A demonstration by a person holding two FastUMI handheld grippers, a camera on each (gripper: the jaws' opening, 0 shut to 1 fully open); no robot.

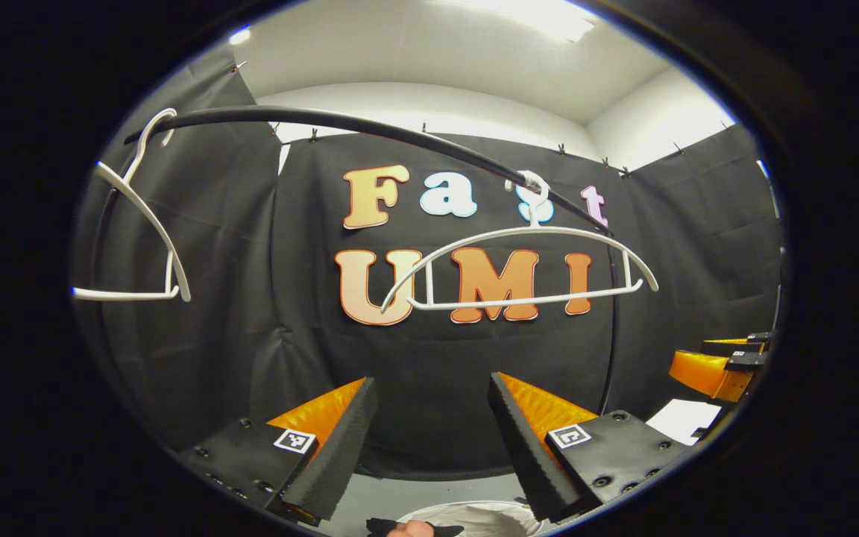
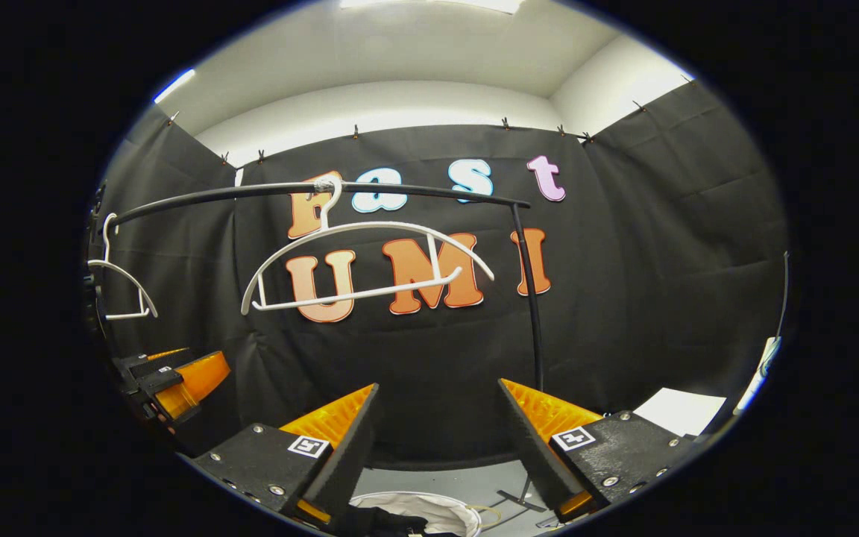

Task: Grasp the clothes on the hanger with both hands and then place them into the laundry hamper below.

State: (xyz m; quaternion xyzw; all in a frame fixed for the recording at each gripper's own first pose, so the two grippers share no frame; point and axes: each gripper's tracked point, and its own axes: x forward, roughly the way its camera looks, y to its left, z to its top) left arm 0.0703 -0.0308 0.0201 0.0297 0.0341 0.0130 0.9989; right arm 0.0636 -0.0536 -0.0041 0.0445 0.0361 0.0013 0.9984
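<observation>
A bare white hanger [image 1: 519,268] [image 2: 370,261] hangs on the black rail [image 1: 370,127] [image 2: 400,188], with no garment on it. A second bare white hanger [image 1: 139,224] [image 2: 120,283] hangs near the rail's left end. Low down, the white rim of the laundry hamper [image 1: 474,511] [image 2: 429,503] shows, with dark cloth [image 1: 418,528] [image 2: 385,522] inside. My left gripper [image 1: 432,380] is open and holds nothing; it also shows at the left of the right gripper view as left gripper [image 2: 176,377]. My right gripper [image 2: 438,385] is open and empty too, seen beside the left one as right gripper [image 1: 720,365].
The rail's black upright post [image 2: 532,313] [image 1: 612,321] runs down at the right of the hanger. A white panel [image 1: 687,418] [image 2: 679,410] lies low at the right. Black cloth walls close the booth on three sides.
</observation>
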